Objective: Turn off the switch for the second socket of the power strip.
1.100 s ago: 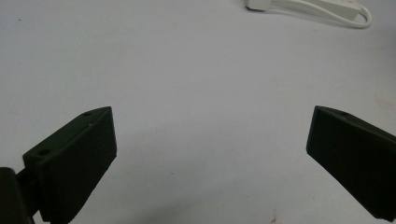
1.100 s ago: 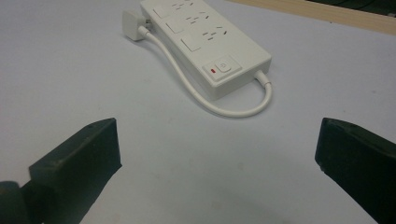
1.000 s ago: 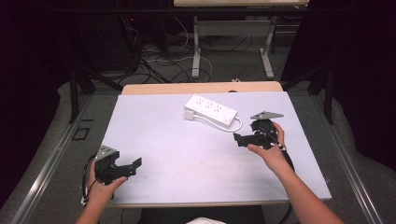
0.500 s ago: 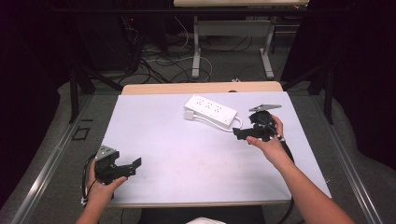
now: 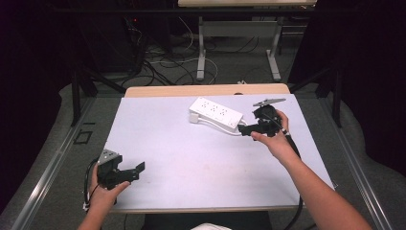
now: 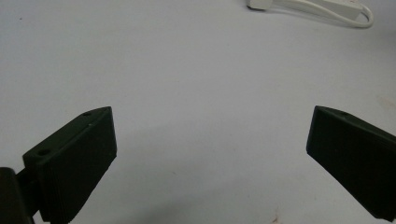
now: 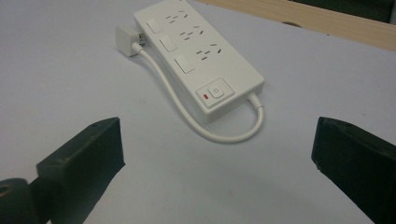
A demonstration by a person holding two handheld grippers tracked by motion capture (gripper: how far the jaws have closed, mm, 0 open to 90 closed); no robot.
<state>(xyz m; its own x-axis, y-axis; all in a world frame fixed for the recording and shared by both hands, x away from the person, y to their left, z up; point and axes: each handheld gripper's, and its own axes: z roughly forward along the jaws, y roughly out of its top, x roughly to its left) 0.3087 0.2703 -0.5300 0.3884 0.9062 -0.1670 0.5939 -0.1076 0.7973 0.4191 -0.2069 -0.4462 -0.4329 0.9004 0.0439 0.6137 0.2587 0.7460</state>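
Two hand-held tongs over a pale tabletop [image 5: 201,163], a white power strip at the far side.

Nearest, at the front left corner of the tabletop, the left tongs [image 5: 136,170] sit in the person's left hand [image 5: 103,189] with jaws spread wide and nothing between them; the left gripper view looks across bare surface toward the strip's cable far ahead. Farther back on the right, the right hand [image 5: 273,139] holds the right tongs [image 5: 245,129], also wide apart and empty, pointing at the near end of the power strip [image 5: 216,111] and just beside its looped white cable [image 7: 219,133]. The strip lies flat, its power button [image 7: 215,90] and red light facing these tongs, a white plug [image 7: 125,39] at its far end.
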